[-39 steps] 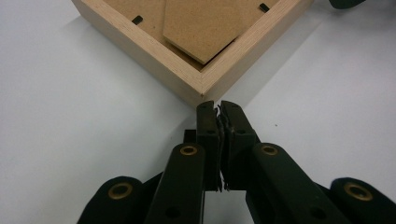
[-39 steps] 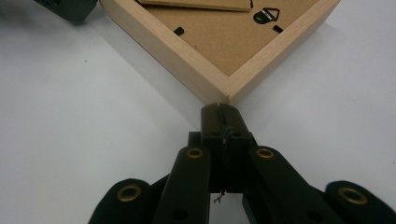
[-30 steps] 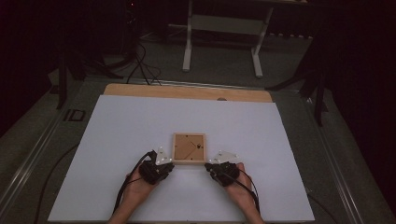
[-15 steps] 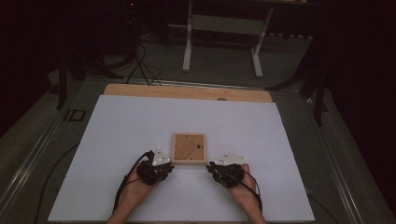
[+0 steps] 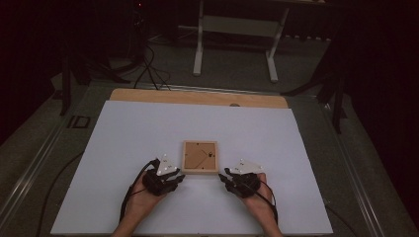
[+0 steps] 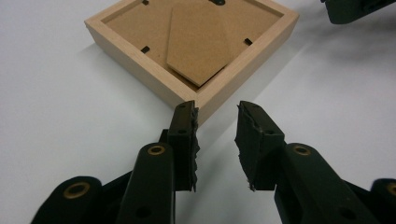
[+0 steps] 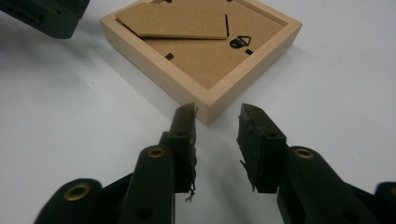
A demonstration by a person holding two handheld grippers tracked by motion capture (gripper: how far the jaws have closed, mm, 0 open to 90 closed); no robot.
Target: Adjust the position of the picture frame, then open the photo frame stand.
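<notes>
My left tool point(image 6: 215, 122) and right tool point(image 7: 217, 120) have just been opening, empty; the square light-wood picture frame point(image 5: 199, 157) lies face-down ahead between them. Closing off-corner could skid it across the white bench point(image 5: 123, 133).

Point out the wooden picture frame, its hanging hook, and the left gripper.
wooden picture frame point(image 5: 199, 171): high view, near rail of its rim.
hanging hook point(image 7: 239, 42): right gripper view, metal loop on the backing board.
left gripper point(image 6: 215, 119): left gripper view, gap between its fingers.
</notes>
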